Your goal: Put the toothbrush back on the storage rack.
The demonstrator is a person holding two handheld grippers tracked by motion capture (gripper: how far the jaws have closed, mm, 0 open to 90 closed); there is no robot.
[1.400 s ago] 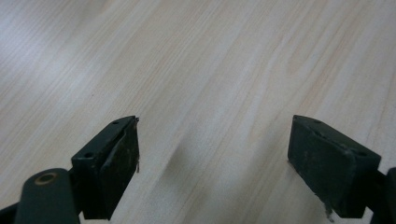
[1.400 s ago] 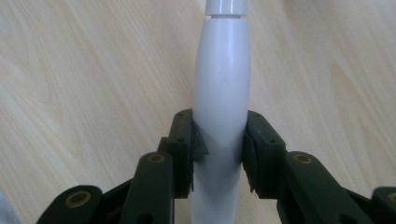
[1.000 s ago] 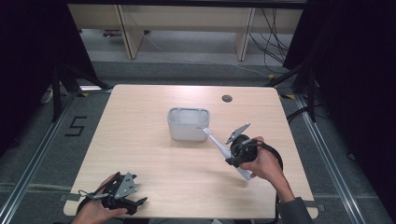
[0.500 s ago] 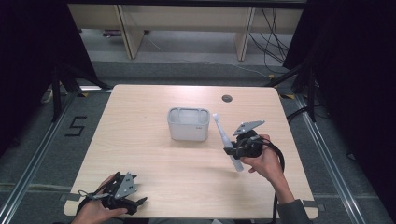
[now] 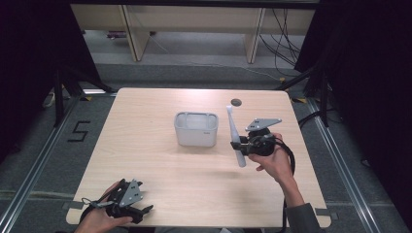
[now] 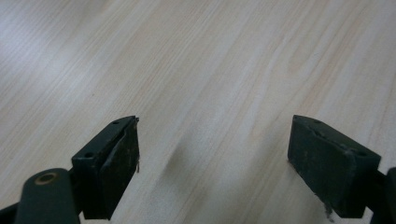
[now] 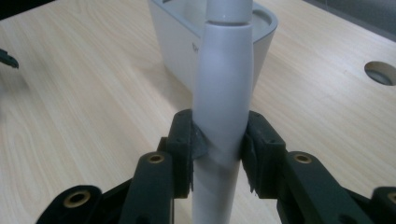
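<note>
The right gripper [image 5: 241, 144] clamps the thick handle of a white plastic brush [image 5: 234, 136], held just right of the grey holder [image 5: 196, 129] mid-tabletop. It looks light, stiff, slick; the handle's fat middle suits gripping. The left gripper [image 5: 142, 209] rests open-jawed at the near left corner.

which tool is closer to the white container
Right. The right tool, gripping a white handle, sits just right of the white container; the left tool rests at the table's near-left edge, far off.

One white brush [image 5: 234, 136], one grey container [image 5: 196, 129], two tools: left [image 5: 127, 208], right [image 5: 241, 143].
</note>
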